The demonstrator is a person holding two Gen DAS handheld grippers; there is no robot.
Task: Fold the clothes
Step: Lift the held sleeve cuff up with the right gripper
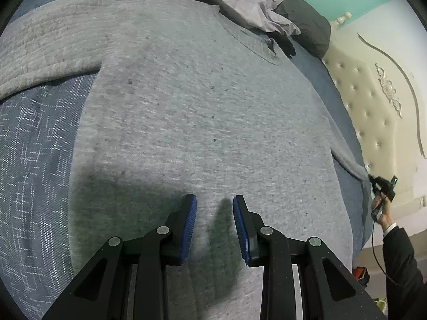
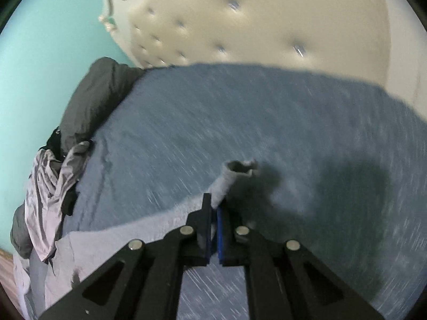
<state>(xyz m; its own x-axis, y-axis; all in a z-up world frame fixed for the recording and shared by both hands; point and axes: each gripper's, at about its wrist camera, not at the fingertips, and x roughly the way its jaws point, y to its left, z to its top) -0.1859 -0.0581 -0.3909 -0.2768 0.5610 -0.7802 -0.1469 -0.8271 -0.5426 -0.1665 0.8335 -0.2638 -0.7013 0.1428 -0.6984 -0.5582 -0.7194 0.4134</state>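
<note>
One sleeve (image 2: 226, 178) is being pinched by the right gripper (image 2: 213, 210).
Sweater (image 1: 200, 106) body is lying ahead of the left gripper (image 1: 214, 205), jaws narrowly parted, gripping nothing.

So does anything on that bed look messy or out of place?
Mostly tidy: the grey sweater lies flat on the blue bedspread. The odd spot is a crumpled pale garment heaped over something dark by the headboard. The right gripper pinches the sleeve.
</note>
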